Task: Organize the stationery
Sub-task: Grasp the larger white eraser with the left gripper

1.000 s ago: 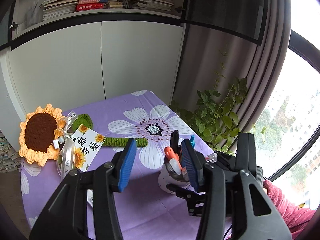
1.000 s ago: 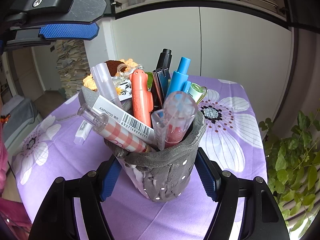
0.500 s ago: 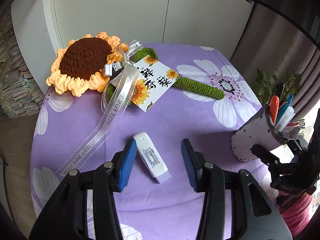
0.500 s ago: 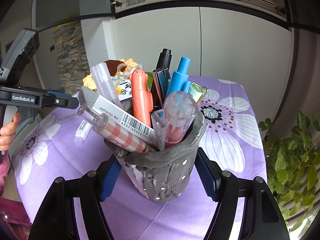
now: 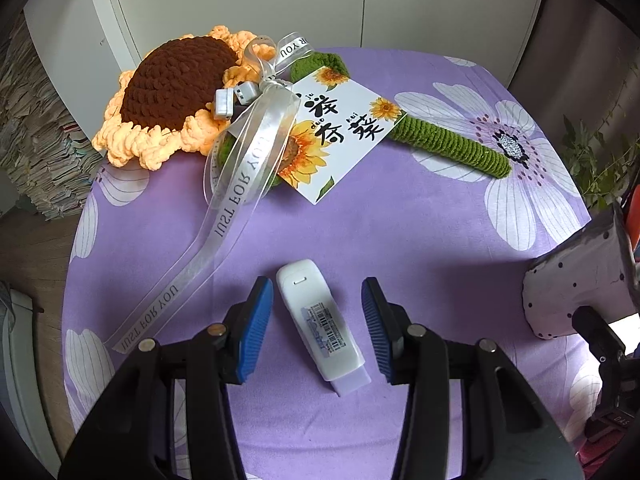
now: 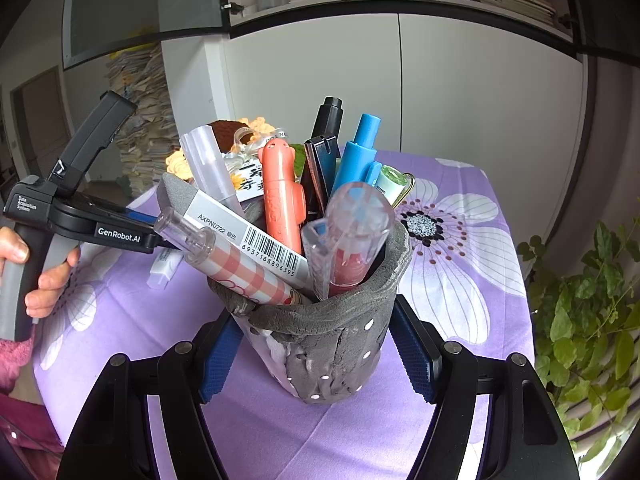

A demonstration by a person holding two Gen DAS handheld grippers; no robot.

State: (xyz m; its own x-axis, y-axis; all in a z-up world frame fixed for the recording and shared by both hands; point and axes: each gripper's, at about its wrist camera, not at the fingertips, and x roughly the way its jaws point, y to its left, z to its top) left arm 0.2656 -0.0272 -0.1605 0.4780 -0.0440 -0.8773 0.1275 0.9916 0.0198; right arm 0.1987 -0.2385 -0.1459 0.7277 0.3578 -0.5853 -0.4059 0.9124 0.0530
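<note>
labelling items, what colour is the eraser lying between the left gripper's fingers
White, with a pale lilac end and a barcode label: the eraser, clearest in the left wrist view.

Clearance around eraser, purple tabletop (image 5: 400,216)

Bare cloth lies on both flanks of the white eraser (image 5: 322,326). Ribbon (image 5: 224,216) trails near its left; crochet sunflower (image 5: 176,96) occupies far side; pen holder (image 5: 576,280) blocks right edge.

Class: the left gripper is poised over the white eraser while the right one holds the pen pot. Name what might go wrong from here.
1. The eraser lies at a slant between the open left gripper pads, so closing may twist it or push it away.
2. The pen pot is crammed; another item could snag on the pens.
3. The soft pot, squeezed by the right gripper, may tip if jolted.
</note>
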